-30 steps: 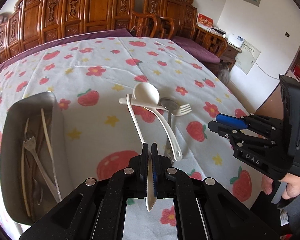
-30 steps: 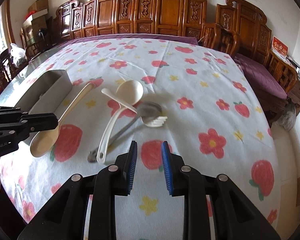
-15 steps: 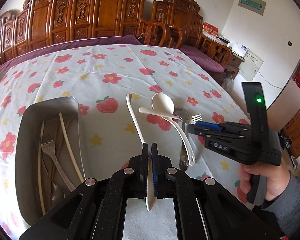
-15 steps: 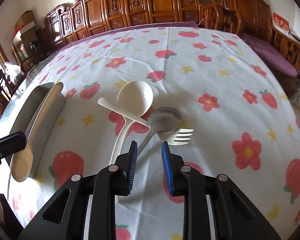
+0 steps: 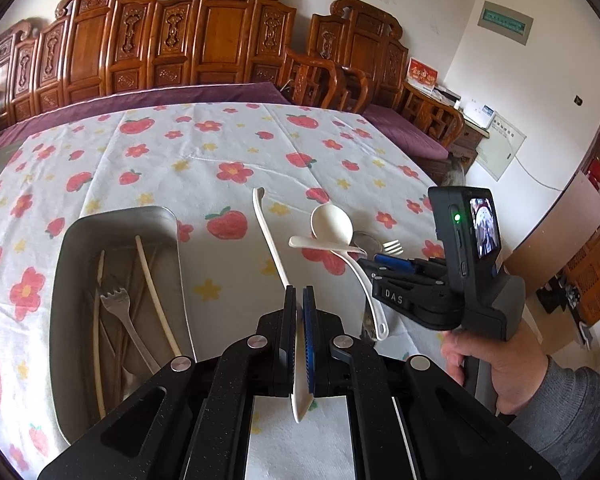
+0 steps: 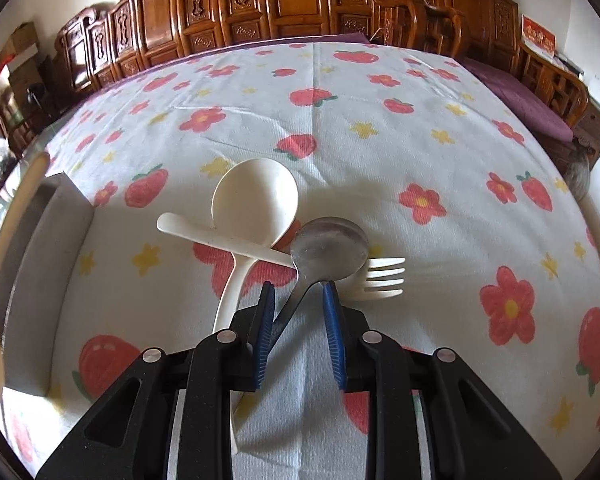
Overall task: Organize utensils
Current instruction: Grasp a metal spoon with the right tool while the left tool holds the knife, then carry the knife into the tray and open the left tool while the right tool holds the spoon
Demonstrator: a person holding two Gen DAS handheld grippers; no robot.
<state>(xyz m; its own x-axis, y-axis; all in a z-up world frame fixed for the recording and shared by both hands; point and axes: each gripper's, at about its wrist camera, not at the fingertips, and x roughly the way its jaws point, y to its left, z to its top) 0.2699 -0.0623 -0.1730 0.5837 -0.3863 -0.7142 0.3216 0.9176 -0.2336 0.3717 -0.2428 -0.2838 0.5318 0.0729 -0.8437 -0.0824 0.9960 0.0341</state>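
My left gripper (image 5: pixel 299 294) is shut on a long cream spoon (image 5: pixel 269 236), held just right of the metal tray (image 5: pixel 76 236); the same spoon shows at the left edge of the right wrist view (image 6: pixel 4 264). My right gripper (image 6: pixel 298 288) is open, low over the pile, its jaws on either side of the metal spoon's (image 6: pixel 330 248) handle. A white ladle (image 6: pixel 256 200) and a white plastic fork (image 6: pixel 384 274) lie crossed with it. The right gripper also shows in the left wrist view (image 5: pixel 380 266).
The tray holds chopsticks (image 5: pixel 156 292) and a metal fork (image 5: pixel 118 304). The strawberry-print tablecloth (image 6: pixel 380 128) covers the table. Carved wooden chairs (image 5: pixel 220 40) line the far side. The table's right edge is near my right hand.
My left gripper has carried the cream spoon left, next to the tray. My right gripper has moved forward and down to the utensil pile, now straddling the metal spoon's handle.
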